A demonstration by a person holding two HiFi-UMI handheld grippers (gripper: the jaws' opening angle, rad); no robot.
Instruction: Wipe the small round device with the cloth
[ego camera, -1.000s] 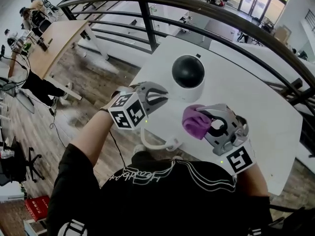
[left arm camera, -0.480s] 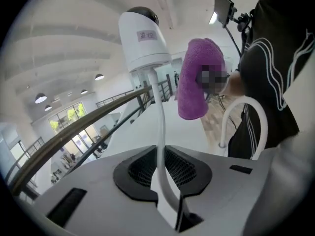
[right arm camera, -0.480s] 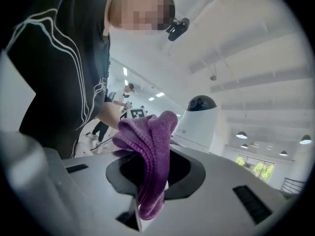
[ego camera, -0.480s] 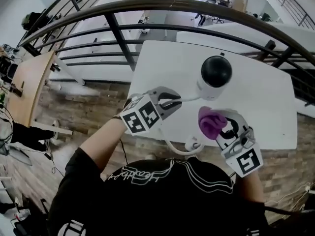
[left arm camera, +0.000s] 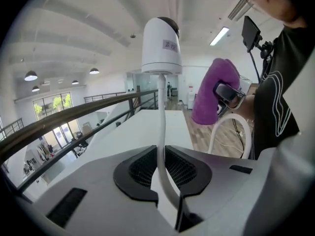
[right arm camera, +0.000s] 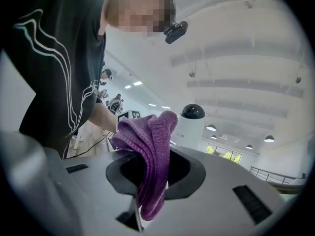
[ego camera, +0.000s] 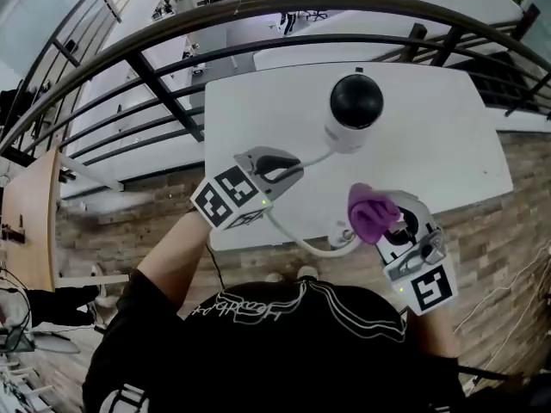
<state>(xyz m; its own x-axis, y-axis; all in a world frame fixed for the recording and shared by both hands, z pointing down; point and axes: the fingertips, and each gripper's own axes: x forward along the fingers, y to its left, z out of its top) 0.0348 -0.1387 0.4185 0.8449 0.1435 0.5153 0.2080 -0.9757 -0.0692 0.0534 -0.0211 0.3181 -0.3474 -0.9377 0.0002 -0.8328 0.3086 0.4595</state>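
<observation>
So wiping hasn't really started as far as I can tell. The right gripper (ego camera: 385, 219) is clamped on the bunched-up purple cloth (ego camera: 368, 212), which sits near the dome camera (ego camera: 354, 108) but clearly apart from it, not touching. The left gripper (ego camera: 289, 167) has its jaws pinched on the camera's white cable (ego camera: 315, 159), I guess to steady it. The camera looks to be standing on the white table (ego camera: 258, 110), black dome up. What's left: bring the cloth onto the dome and body and rub all round
</observation>
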